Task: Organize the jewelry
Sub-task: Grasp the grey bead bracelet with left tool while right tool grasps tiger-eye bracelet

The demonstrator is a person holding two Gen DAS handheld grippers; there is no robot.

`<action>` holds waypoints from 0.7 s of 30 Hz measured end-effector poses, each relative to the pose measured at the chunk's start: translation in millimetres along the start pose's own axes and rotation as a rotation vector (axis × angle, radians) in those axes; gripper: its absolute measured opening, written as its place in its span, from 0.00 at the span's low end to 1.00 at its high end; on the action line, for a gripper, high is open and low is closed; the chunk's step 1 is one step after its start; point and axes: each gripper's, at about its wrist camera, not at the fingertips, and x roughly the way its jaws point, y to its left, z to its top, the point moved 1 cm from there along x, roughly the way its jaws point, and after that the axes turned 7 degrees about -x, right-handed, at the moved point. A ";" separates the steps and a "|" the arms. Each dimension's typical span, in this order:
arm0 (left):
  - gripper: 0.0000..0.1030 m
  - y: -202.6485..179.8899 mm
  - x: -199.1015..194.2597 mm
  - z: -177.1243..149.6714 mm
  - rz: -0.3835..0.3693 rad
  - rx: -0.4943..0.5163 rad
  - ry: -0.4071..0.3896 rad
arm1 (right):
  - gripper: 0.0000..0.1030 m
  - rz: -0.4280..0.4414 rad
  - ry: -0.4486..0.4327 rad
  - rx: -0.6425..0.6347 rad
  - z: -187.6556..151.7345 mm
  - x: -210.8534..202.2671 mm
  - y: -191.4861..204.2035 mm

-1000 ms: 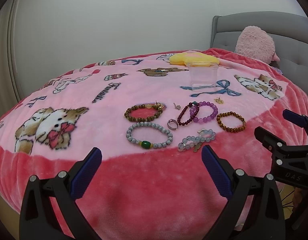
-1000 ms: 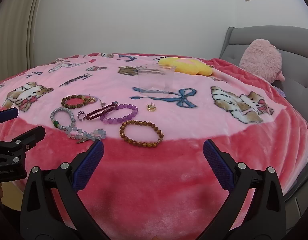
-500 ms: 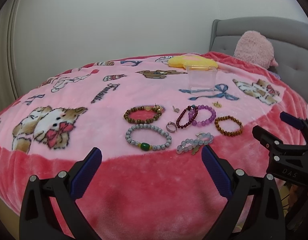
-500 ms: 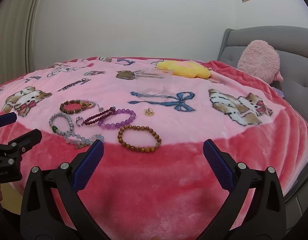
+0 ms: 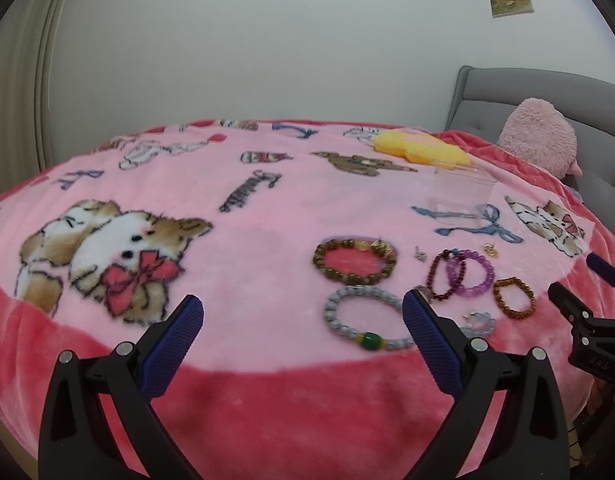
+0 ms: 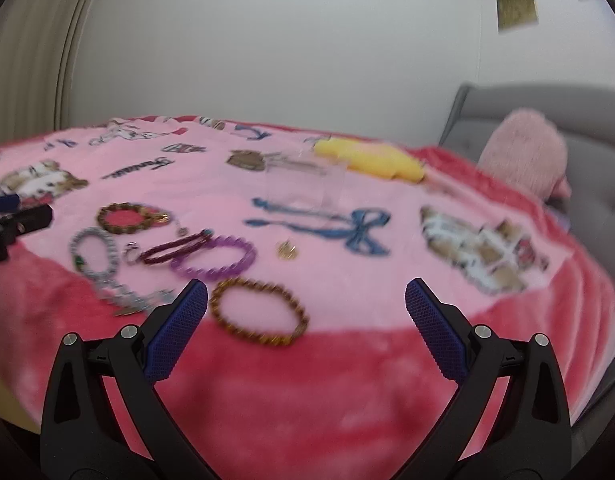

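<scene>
Several bead bracelets lie on a pink blanket (image 5: 267,216): an olive one (image 5: 353,262), a grey one with a green bead (image 5: 367,320), a purple one (image 5: 469,276), a dark red one (image 5: 441,280) and a brown one (image 5: 513,298). A clear plastic box (image 5: 461,196) stands behind them. My left gripper (image 5: 301,330) is open and empty, left of the bracelets. My right gripper (image 6: 307,312) is open and empty, just behind the brown bracelet (image 6: 259,312). The right wrist view is blurred.
A yellow lid or pad (image 5: 419,150) lies behind the clear box. A pink plush (image 5: 537,136) leans on the grey headboard (image 5: 547,92). A small gold earring (image 6: 287,250) and a ring (image 6: 131,250) lie among the bracelets. The blanket's red border (image 5: 307,400) is nearest.
Both grippers have moved forward over the bed, closer to the jewelry. The left view has swung left; the right view is motion-blurred. Both stay open.
</scene>
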 end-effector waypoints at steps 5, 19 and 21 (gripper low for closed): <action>0.95 6.4 17.0 4.3 0.002 0.004 0.025 | 0.92 -0.008 -0.005 -0.089 6.5 15.2 7.4; 0.73 -10.3 55.0 -5.0 -0.048 0.061 0.177 | 0.57 0.169 0.146 -0.016 -0.5 57.9 -12.7; 0.69 -11.0 58.5 -7.4 -0.038 0.066 0.189 | 0.49 0.180 0.166 -0.017 -3.5 61.5 -12.3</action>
